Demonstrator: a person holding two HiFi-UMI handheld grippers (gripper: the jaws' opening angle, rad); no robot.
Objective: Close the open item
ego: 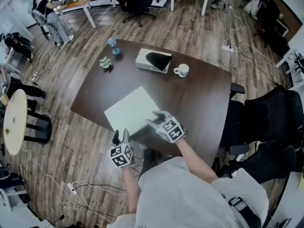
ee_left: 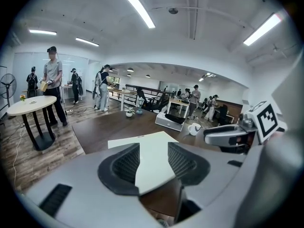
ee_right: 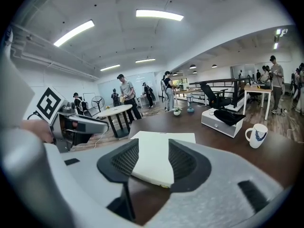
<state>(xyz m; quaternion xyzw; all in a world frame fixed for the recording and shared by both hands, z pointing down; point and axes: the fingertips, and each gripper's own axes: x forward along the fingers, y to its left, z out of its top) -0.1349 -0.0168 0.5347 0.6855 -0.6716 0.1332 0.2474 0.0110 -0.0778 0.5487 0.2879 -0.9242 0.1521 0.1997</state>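
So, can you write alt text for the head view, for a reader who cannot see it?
From above, a person holds the left gripper and right gripper by the near edge of a flat white item on a dark table. Behind it stand a mug, a white box and a small plant.

Wood-plank floor (ego: 190, 27), dark table (ego: 199, 103), black office chair (ego: 270, 118), ceiling strip lights (ee_left: 140, 8)

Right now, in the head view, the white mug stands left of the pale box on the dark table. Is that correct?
No. The white mug stands right of the pale box on the dark table, as the head view shows.
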